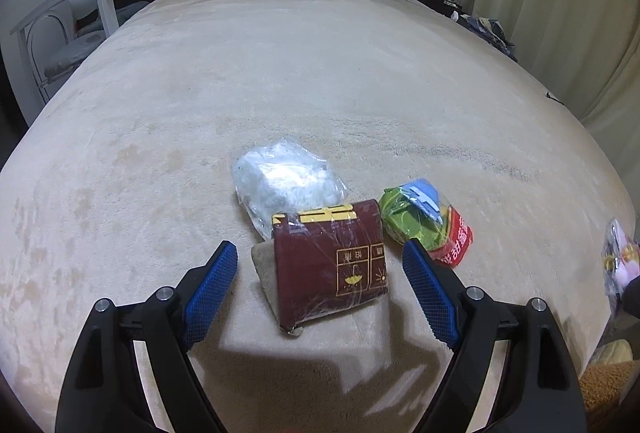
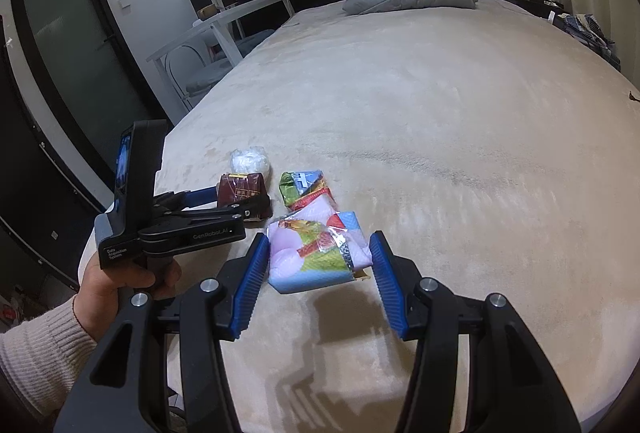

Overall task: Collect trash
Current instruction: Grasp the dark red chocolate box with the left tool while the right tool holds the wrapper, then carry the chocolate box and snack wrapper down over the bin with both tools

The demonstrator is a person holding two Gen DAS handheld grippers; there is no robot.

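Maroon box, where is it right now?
Left wrist view: maroon box on the bed, between the open left gripper fingers, clear plastic bag behind it.

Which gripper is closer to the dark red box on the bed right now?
Left. The left gripper straddles the dark red box, its open jaws on either side. The right gripper is off to the box's right, shut on a pastel packet.

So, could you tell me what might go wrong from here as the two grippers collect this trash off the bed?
1. The left gripper straddles the dark red packet, which overlaps the clear white bag; closing may snag both.
2. The right gripper holds the pink and blue packet by its sides; its loose crinkled wrap could slip.
3. The green and red wrapper sits near the left gripper's right finger and may get nudged.
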